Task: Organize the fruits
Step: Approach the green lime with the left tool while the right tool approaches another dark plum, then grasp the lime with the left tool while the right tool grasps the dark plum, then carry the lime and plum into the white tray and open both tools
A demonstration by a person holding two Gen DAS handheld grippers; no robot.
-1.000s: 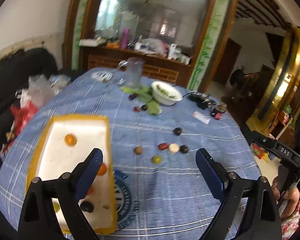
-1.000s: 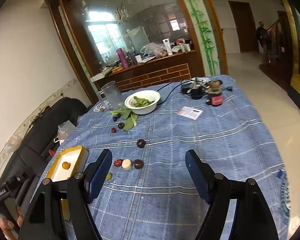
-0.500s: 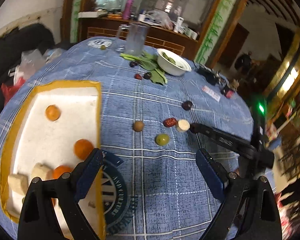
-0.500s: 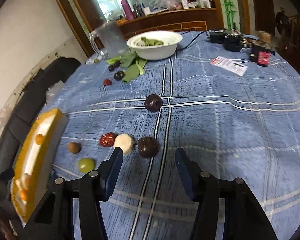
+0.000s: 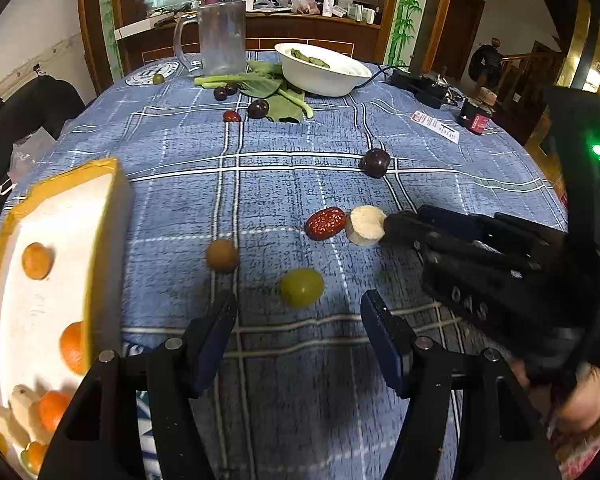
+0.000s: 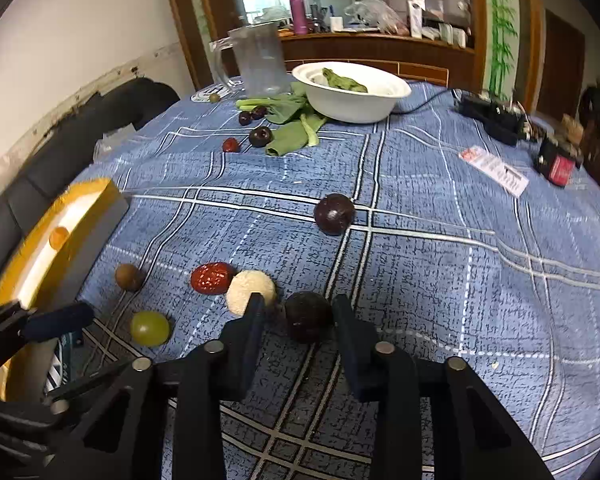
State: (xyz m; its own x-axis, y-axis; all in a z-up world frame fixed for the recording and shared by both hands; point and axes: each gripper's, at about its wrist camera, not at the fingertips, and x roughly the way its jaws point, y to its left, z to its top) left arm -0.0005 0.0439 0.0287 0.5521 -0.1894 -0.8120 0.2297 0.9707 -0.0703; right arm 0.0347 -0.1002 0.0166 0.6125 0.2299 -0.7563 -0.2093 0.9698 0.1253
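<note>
Both wrist views look down and forward along their own fingers, close over the blue tabletop (image 5: pixel 284 184) toward the far counter, sharing the green grape (image 5: pixel 302 287) (image 6: pixel 149 328), red date (image 5: pixel 325 223) (image 6: pixel 212 277) and white bowl (image 5: pixel 324 74) (image 6: pixel 352 96).

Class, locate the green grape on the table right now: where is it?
In the left wrist view the green grape lies on the blue tablecloth just ahead of the left hand-held gripper, right of the brown fruit.
</note>
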